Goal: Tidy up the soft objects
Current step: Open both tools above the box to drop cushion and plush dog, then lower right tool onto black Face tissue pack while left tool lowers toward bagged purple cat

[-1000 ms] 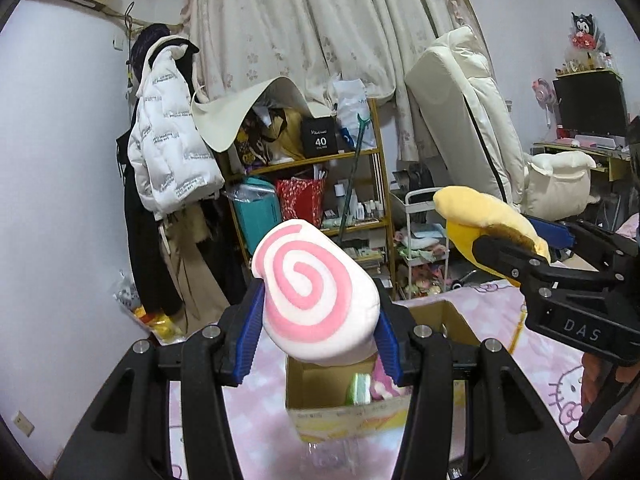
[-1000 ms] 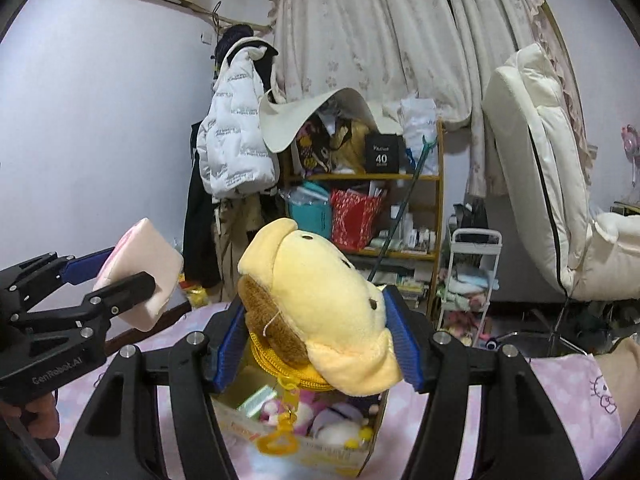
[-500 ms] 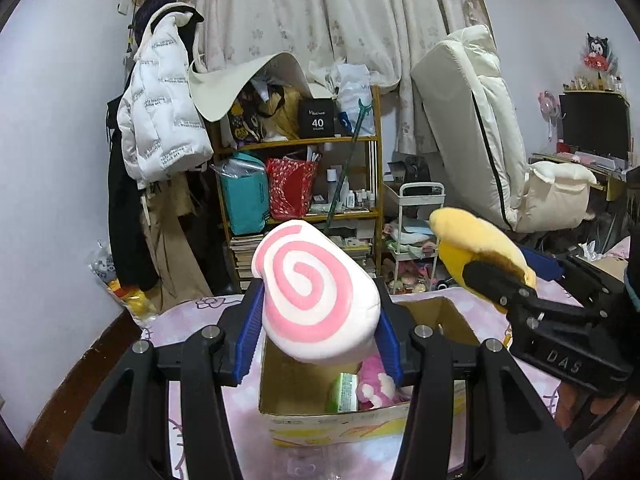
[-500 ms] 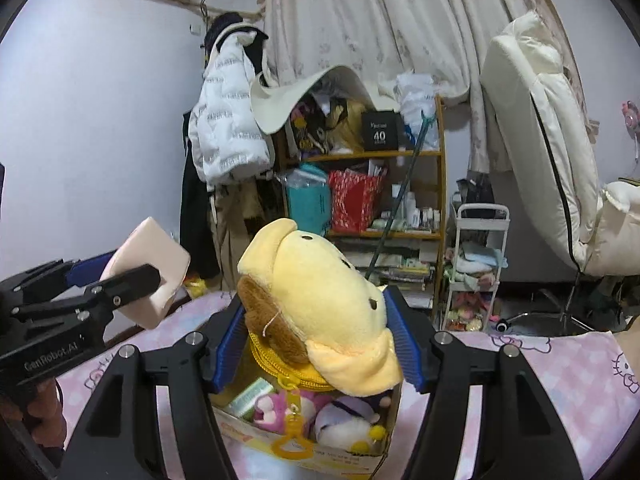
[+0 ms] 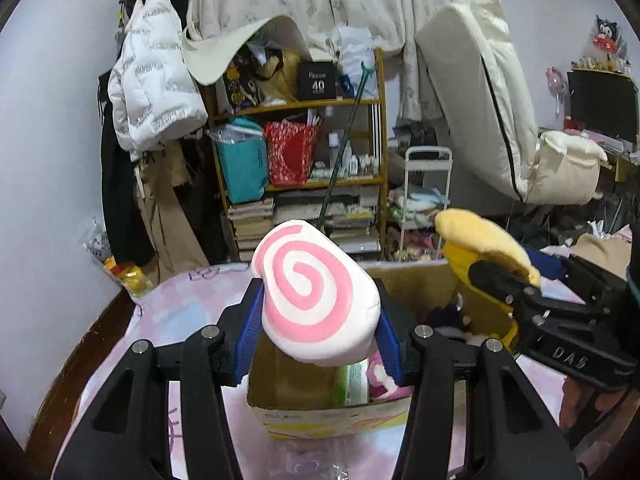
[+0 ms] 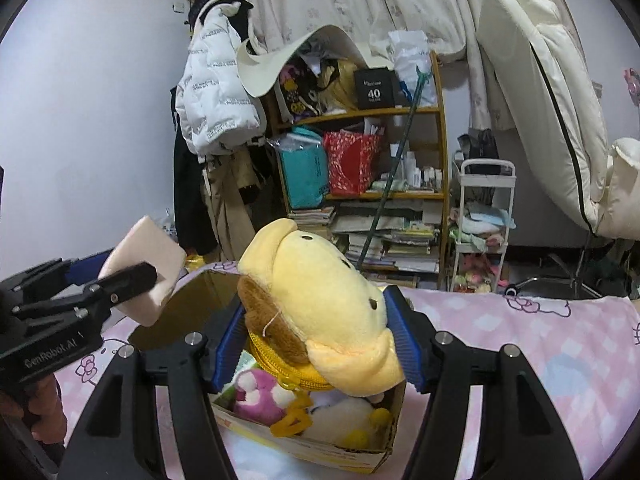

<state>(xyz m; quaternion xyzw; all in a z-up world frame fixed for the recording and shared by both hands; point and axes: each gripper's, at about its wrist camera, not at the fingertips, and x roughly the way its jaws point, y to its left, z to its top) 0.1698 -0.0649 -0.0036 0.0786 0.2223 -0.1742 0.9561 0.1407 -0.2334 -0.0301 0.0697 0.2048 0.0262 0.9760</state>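
My left gripper (image 5: 318, 334) is shut on a white plush with a pink spiral (image 5: 316, 298) and holds it above the near left part of an open cardboard box (image 5: 332, 420). My right gripper (image 6: 316, 340) is shut on a yellow plush with a brown patch and a zip (image 6: 320, 304), held over the same box (image 6: 312, 448). The box holds several soft toys, among them a magenta one (image 6: 260, 396) and a white and yellow one (image 6: 344, 420). The right gripper also shows in the left wrist view (image 5: 512, 284), the left gripper in the right wrist view (image 6: 116, 276).
The box stands on a bed with a pink patterned sheet (image 6: 520, 344). Behind it are a cluttered wooden shelf (image 5: 304, 168), a white trolley (image 6: 484, 224), hanging coats (image 5: 156, 88) and a tilted cream chair (image 5: 500, 112).
Both grippers have tilted downward and come lower over the box with their plush toys still held. More of the box's inside and the bed shows now.
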